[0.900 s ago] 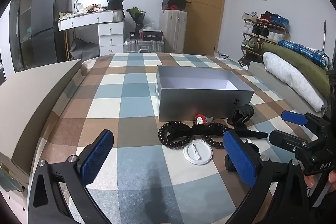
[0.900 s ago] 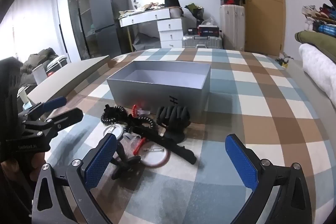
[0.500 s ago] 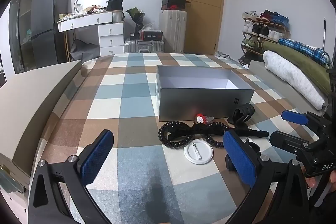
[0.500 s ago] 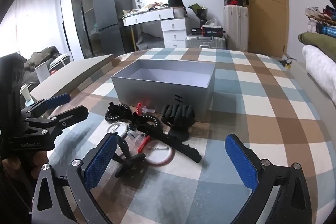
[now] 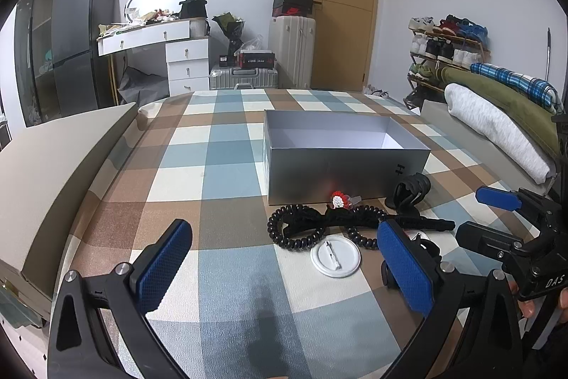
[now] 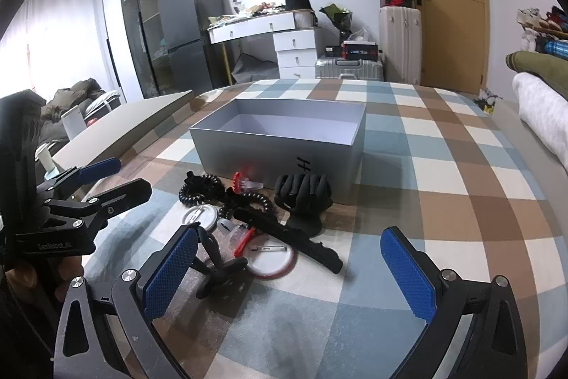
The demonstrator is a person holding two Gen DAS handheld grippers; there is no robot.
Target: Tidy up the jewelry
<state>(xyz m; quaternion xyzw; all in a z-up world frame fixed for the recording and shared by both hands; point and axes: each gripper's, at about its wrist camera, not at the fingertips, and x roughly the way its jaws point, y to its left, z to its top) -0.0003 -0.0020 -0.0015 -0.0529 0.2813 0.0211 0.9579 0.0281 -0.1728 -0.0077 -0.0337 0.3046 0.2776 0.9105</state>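
An open silver box (image 5: 340,166) (image 6: 284,151) stands on the checked cover. In front of it lies a heap of accessories: a black beaded coil (image 5: 294,229), a small red-and-white flower piece (image 5: 339,199), a white round badge (image 5: 335,256), a black claw clip (image 6: 303,190), a long black clip (image 6: 287,233) and a red-rimmed badge (image 6: 271,258). My left gripper (image 5: 284,229) is open, just short of the heap's left side. My right gripper (image 6: 289,237) is also open, near the heap's right side. Neither holds anything.
A beige board (image 5: 53,158) lies along the left edge of the cover. Rolled blankets (image 5: 497,123) lie at the right. Beyond the bed are a white dresser (image 5: 184,59), suitcases (image 5: 291,52) and a wooden door (image 5: 340,6).
The right wrist view has shifted slightly, so the heap and box sit a little further right in it. The left gripper has hardly moved. Both grippers stay open and nothing was taken.
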